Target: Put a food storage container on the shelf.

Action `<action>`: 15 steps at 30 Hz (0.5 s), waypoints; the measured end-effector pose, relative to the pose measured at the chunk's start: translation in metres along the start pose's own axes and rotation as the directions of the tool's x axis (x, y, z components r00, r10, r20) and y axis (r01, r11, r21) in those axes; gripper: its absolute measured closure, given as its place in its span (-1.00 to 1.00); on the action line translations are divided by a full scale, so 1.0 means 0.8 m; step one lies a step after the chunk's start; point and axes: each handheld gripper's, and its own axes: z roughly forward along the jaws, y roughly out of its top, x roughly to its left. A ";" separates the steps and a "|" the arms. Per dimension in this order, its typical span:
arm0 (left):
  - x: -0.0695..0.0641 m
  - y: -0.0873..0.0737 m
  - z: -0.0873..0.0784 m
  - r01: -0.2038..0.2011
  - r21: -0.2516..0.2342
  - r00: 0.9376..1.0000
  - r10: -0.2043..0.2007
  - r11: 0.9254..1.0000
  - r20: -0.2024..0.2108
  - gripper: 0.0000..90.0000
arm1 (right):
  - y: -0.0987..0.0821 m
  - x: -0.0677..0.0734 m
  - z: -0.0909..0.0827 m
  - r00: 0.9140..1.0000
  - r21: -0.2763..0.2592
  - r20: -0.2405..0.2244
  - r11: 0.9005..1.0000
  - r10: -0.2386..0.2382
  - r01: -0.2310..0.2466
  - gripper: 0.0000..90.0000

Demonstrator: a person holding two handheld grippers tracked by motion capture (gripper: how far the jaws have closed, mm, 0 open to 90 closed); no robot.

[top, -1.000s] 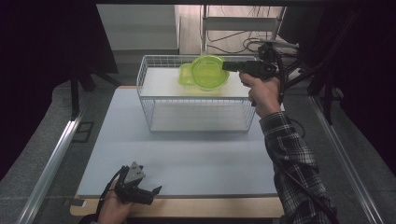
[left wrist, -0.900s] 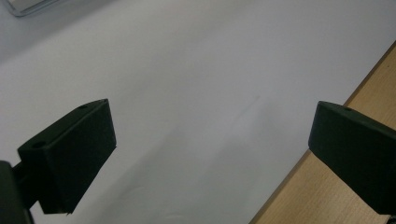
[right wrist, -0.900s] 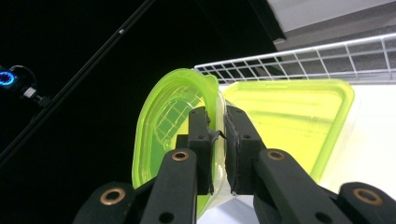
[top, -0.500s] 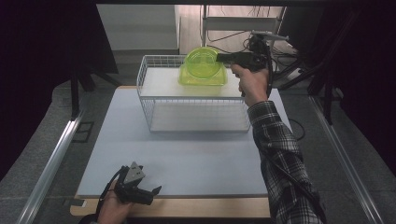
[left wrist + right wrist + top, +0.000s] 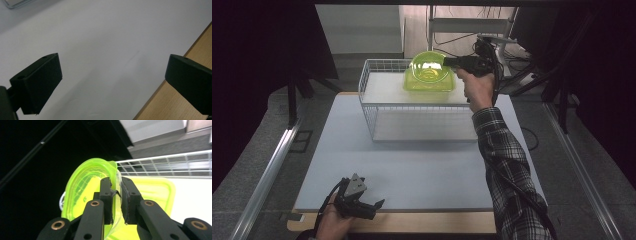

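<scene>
While the right gripper [image 5: 116, 195] has its jaws clenched on the rim of a lime-green translucent bowl [image 5: 428, 67], that bowl hangs tilted on edge above a green container [image 5: 430, 84] of the same colour, which sits on the white surface inside a wire basket [image 5: 382, 107] at the far side of the bench [image 5: 412, 165].

Step in hand, as judged: bowl carried over the basket, not yet set down. Next move calls for lowering it, levelling it or nesting it onto the container, then easing the jaws off the thin rim without dragging it.

Left gripper [image 5: 362, 204]: jaws released and wide, nothing between them, resting at the near edge of the bench over the pale mat [image 5: 105, 37].

Count: one bowl, one green container, one wire basket, two grippers. Whether the container is a lid or a box cannot be told.
</scene>
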 end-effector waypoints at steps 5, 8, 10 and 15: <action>0.000 0.000 0.000 -0.001 0.003 1.000 0.001 1.000 0.001 -0.98 | 0.002 0.002 0.003 0.996 -0.004 0.077 0.999 -0.039 0.040 0.73; -0.001 0.000 0.001 -0.003 0.005 1.000 0.003 1.000 0.000 -0.98 | 0.002 0.000 0.005 0.995 -0.005 0.096 0.999 -0.038 0.038 0.69; -0.001 0.000 0.001 -0.005 0.008 1.000 0.005 1.000 0.000 -0.98 | 0.001 -0.002 0.005 0.994 -0.007 0.099 0.999 -0.037 0.038 0.66; -0.001 0.000 0.001 -0.009 0.012 1.000 0.009 1.000 -0.002 -0.98 | 0.000 -0.004 0.004 0.995 -0.007 0.090 0.999 -0.035 0.035 0.62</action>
